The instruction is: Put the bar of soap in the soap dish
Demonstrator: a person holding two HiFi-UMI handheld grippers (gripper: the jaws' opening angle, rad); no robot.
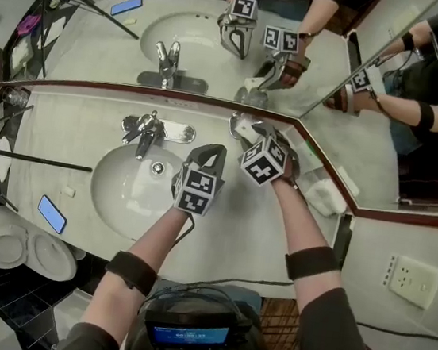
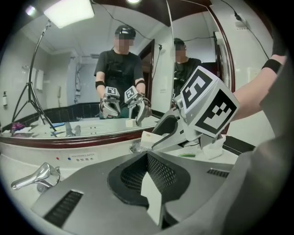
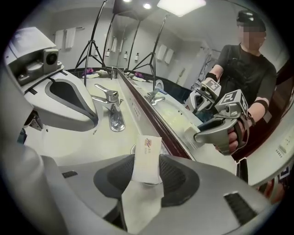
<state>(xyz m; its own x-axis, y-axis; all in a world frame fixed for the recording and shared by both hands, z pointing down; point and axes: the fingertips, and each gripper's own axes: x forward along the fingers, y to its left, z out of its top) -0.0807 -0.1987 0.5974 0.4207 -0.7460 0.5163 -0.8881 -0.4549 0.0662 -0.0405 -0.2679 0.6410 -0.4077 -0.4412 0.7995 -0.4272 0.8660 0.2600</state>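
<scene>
The white paper-wrapped bar of soap (image 3: 147,153) sits in my right gripper (image 3: 147,161). The fingers grasp it across its narrow width, so its long axis runs straight out along them and the free end leads. That end points steeply down at the small round shiny soap dish (image 3: 132,148), whose rim shows just past the bar's edge. Seen from my left gripper's side, the bar (image 2: 146,137) hangs just above the dish (image 2: 134,147). I cannot tell whether they touch yet.

I judge that the coming move is a short drop and a tilt to lay the bar flat. My right hand is the nearer one and should do it.

Room is tight behind the dish, where the dark red mirror frame (image 1: 134,93) runs close along the pale cream worktop (image 1: 227,235). The side toward me is bare, so I would lower the bar's long axis that way. The chrome tap (image 1: 146,133) stands well clear of the dish, toward the white oval basin (image 1: 121,189).

My left gripper (image 1: 210,155) waits on that same side of the dish. Its fingers are clenched on nothing, near enough to the dish to steady it.
</scene>
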